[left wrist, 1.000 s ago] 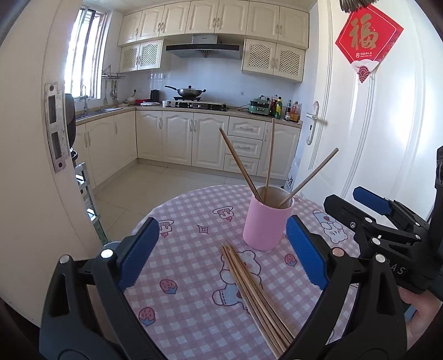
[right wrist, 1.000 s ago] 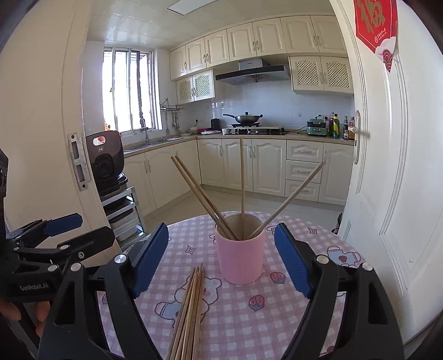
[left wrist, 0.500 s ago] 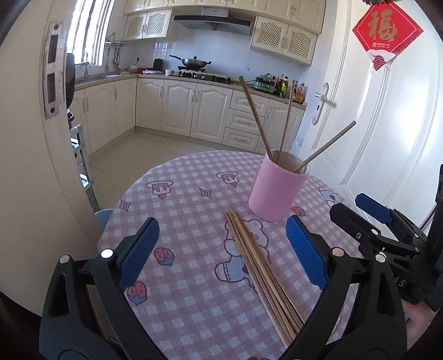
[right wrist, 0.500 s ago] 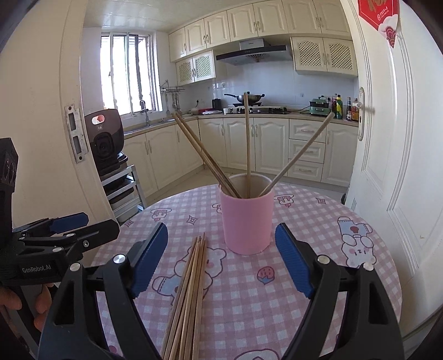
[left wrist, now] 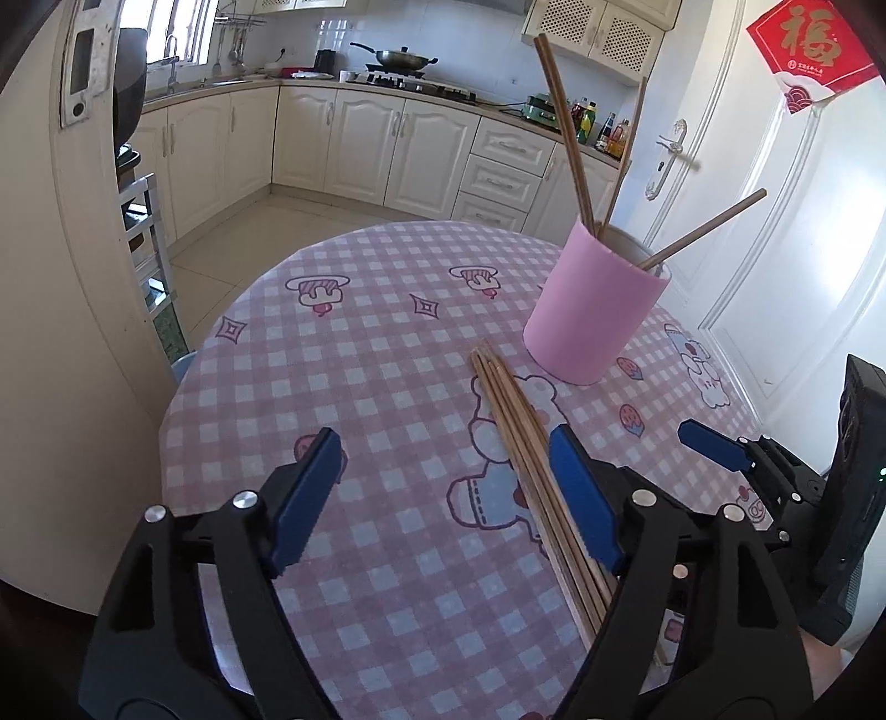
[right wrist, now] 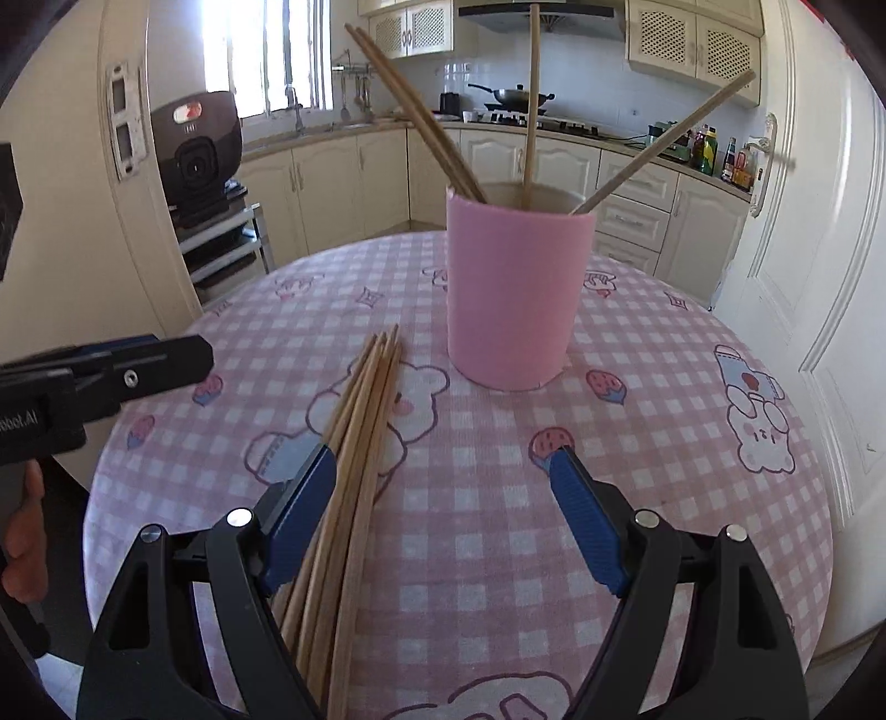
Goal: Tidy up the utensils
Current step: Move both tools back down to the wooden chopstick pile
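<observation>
left gripper [left wrist: 443,487] jaws released | right gripper [right wrist: 443,509] jaws released | wooden chopsticks [right wrist: 360,432] bundled flat | smooth pink cylindrical cup [right wrist: 515,293]

A red diamond-shaped paper sign [left wrist: 811,52] hangs on the white door, upper right of the left wrist view, bearing the gold character "福" (smaller print beneath it is too tiny to read). At the left edge of the right wrist view, the left gripper [right wrist: 99,376] shows white lettering "obot.AI", its beginning cut off.
</observation>
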